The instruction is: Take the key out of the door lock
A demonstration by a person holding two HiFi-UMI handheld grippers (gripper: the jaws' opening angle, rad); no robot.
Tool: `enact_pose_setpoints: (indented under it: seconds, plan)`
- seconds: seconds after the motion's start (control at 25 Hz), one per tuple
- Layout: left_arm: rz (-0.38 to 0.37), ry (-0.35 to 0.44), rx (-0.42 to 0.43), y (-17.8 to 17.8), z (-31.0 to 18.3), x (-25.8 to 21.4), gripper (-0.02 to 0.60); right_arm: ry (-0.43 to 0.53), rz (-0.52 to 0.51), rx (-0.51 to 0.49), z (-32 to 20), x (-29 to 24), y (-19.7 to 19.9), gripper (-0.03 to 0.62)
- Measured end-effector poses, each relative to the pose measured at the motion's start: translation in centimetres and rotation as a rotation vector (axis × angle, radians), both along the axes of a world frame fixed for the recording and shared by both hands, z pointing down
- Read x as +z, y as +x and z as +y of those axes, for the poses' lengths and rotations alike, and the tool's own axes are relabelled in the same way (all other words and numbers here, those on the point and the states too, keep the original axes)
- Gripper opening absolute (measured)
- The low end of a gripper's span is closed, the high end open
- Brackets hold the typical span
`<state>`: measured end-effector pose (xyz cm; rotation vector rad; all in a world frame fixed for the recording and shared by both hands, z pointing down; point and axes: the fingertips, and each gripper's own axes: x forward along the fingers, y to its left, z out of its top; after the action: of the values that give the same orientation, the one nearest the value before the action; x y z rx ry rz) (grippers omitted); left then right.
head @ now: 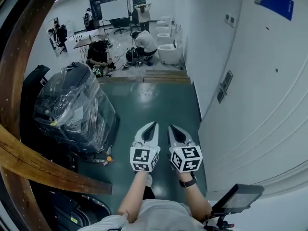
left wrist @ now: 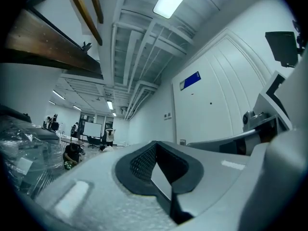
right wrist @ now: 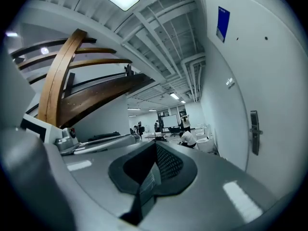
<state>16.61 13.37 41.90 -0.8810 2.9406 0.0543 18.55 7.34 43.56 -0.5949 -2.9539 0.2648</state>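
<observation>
A white door [head: 260,105] fills the right side of the head view, and a dark lock plate with a handle [head: 224,86] sits on it well ahead of me. The same lock plate [right wrist: 254,132] shows at the right in the right gripper view; I cannot make out a key on it. My left gripper [head: 153,126] and right gripper [head: 172,128] hang side by side over the green floor, far short of the lock. Both are shut with nothing between the jaws. Seen in its own view, the left gripper [left wrist: 155,148] points down the corridor, as does the right gripper [right wrist: 155,147].
A dark bulky object wrapped in clear plastic [head: 72,109] stands to my left beside curved wooden beams [head: 33,165]. Several people [head: 143,41] work at the far end near white tubs [head: 168,52]. A blue sign [head: 274,3] marks the door. A small screen [head: 238,198] sits at lower right.
</observation>
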Motion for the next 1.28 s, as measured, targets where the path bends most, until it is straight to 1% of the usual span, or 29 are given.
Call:
enact_pose_setpoints:
  seconds: [0.12,0.2,0.28,0.36,0.48,0.64,0.76,0.88,0.96,1.08,1.28]
  plan:
    - [-0.027,0.019,-0.014,-5.9,4.1,-1.9,0.0,0.027,-0.02,-0.006,3.5,-1.3,-6.0,0.0]
    - [-0.06,0.045,-0.015,-9.3,6.9,-3.9,0.0,0.043,-0.053,-0.008,6.0,-2.8,-9.8,0.002]
    - [-0.097,0.062,-0.011,-11.9,9.2,-5.8,0.0,0.051,-0.094,-0.005,8.0,-4.3,-12.9,0.001]
    - [-0.12,0.067,-0.025,-14.1,11.4,-6.7,0.0,0.061,-0.134,-0.006,9.7,-5.1,-15.2,0.002]
    - [-0.094,0.067,-0.044,-17.3,13.8,-5.9,0.0,0.092,-0.138,-0.01,11.9,-4.5,-18.1,0.002]
    - [-0.053,0.062,-0.029,-20.2,14.7,-4.0,0.0,0.106,-0.099,-0.025,13.5,-3.2,-21.7,0.002]
    - [-0.031,0.058,-0.025,-22.6,15.6,-1.9,0.0,0.095,-0.086,-0.034,14.7,-1.7,-24.8,0.002]
    - [-0.024,0.028,-0.032,-25.7,16.2,-0.7,0.0,0.079,-0.073,-0.039,15.3,-0.5,-28.9,0.002]
    - [-0.021,0.011,-0.037,-28.6,16.6,-0.5,0.0,0.07,-0.061,-0.043,15.5,0.1,-32.2,0.002]
    - [-0.026,-0.012,-0.029,-33.9,16.8,-1.0,0.0,0.045,-0.063,-0.032,15.4,0.0,-37.7,0.002]
    - [-0.05,-0.06,0.035,-43.0,14.7,-3.4,0.0,-0.027,-0.058,0.01,13.6,-1.2,-47.1,0.002]
